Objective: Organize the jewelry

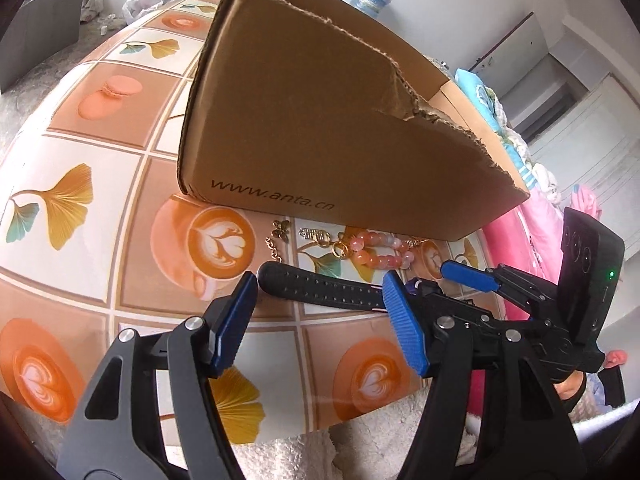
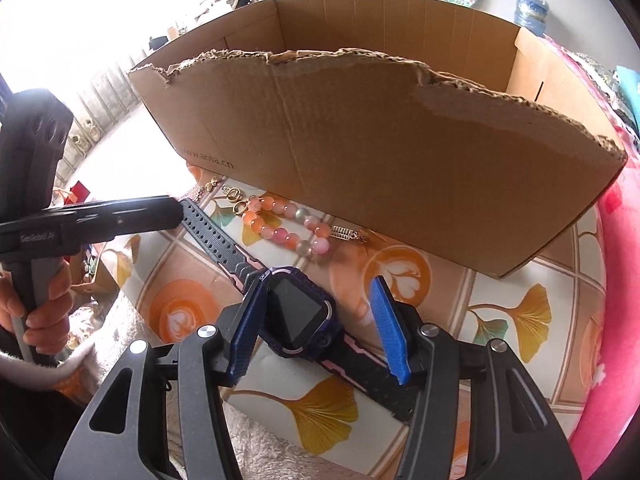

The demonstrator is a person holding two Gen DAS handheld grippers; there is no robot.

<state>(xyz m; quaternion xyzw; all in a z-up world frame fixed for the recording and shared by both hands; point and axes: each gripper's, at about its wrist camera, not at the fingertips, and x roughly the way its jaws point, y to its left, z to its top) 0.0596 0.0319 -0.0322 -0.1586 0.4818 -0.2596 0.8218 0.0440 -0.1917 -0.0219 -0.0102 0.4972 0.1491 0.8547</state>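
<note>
Two grippers over a tiled-pattern table (image 2: 532,304), near a torn cardboard box (image 2: 360,152). Left gripper (image 1: 320,316): jaws parted wide astride the black strap of a watch (image 2: 296,312), pads clear of it. Right gripper (image 2: 320,328): jaws apart around the watch face, left pad against the case, right pad off it. Watch flat on the table, strap running far-left. Pink bead bracelet (image 2: 288,228) and gold charms (image 1: 316,236) just beyond, beside the box wall.
</note>
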